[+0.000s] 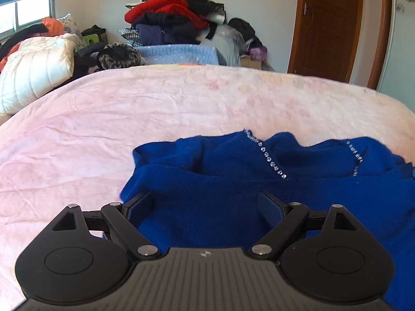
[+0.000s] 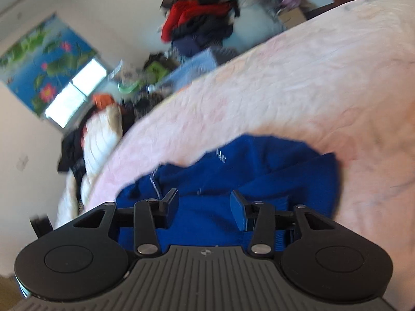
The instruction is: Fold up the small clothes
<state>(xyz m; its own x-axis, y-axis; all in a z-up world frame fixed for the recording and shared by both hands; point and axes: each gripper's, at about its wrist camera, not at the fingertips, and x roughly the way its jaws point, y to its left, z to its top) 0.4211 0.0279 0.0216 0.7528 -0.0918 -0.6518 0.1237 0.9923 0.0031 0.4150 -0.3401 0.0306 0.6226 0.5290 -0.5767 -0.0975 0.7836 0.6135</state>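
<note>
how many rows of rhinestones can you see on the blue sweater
2. One rhinestone row runs diagonally near the middle of the blue sweater; the other rhinestone row sits further right. Folds may hide more.

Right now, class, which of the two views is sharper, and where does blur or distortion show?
Left wrist view: sharp; the blue sweater and its sparkly trim are crisp, though the fisheye bows the bed edge. Right wrist view: tilted and smeared, with the clothes pile and window streaked.
</note>
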